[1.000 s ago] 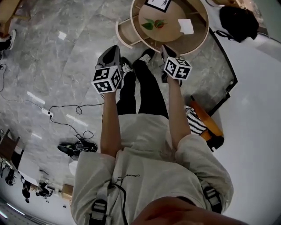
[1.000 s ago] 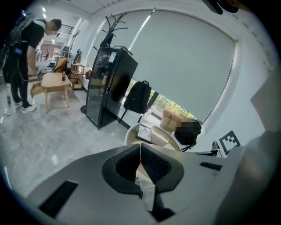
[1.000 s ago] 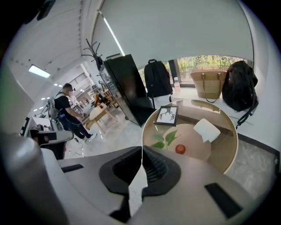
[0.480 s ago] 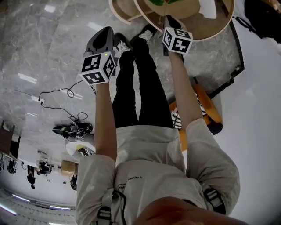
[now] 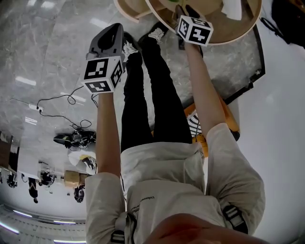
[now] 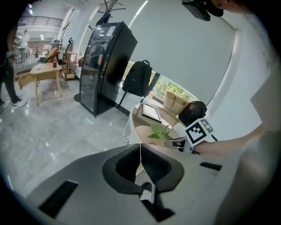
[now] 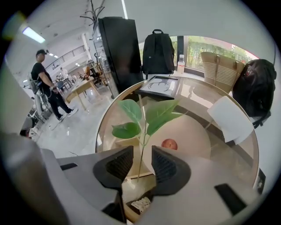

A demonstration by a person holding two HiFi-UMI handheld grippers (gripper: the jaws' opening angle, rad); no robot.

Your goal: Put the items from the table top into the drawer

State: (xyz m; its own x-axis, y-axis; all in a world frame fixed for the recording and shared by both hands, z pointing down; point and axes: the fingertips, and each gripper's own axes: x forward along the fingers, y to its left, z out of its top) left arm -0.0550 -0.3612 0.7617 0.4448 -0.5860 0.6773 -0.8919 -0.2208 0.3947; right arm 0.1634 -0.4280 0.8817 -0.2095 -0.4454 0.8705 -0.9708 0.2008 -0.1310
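A green leaf sprig (image 7: 145,115) lies on the round wooden table (image 7: 197,145), beside a small red fruit (image 7: 169,143). My right gripper (image 7: 141,161) is open, and the sprig's thin stem runs through the gap between its jaws without visibly touching either pad. In the head view the right gripper (image 5: 183,10) reaches over the table's near rim (image 5: 238,35). My left gripper (image 6: 140,151) is shut with nothing in it and hangs in the air left of the table (image 6: 145,127); in the head view the left gripper (image 5: 107,42) is above the floor. The open drawer (image 5: 129,8) juts from the table's left side.
A white sheet (image 7: 230,118), a picture frame (image 7: 160,86) and a bottle (image 7: 180,63) stand farther back on the table. Beyond are a black backpack (image 7: 158,50), a woven basket (image 7: 217,61) and a black bag (image 7: 257,88). A tall black cabinet (image 6: 103,66) stands at left. Cables (image 5: 71,102) lie on the floor.
The table has slid towards the top of the head view. My right gripper has gone forward over the table rim, and the left gripper has lifted and drifted left.
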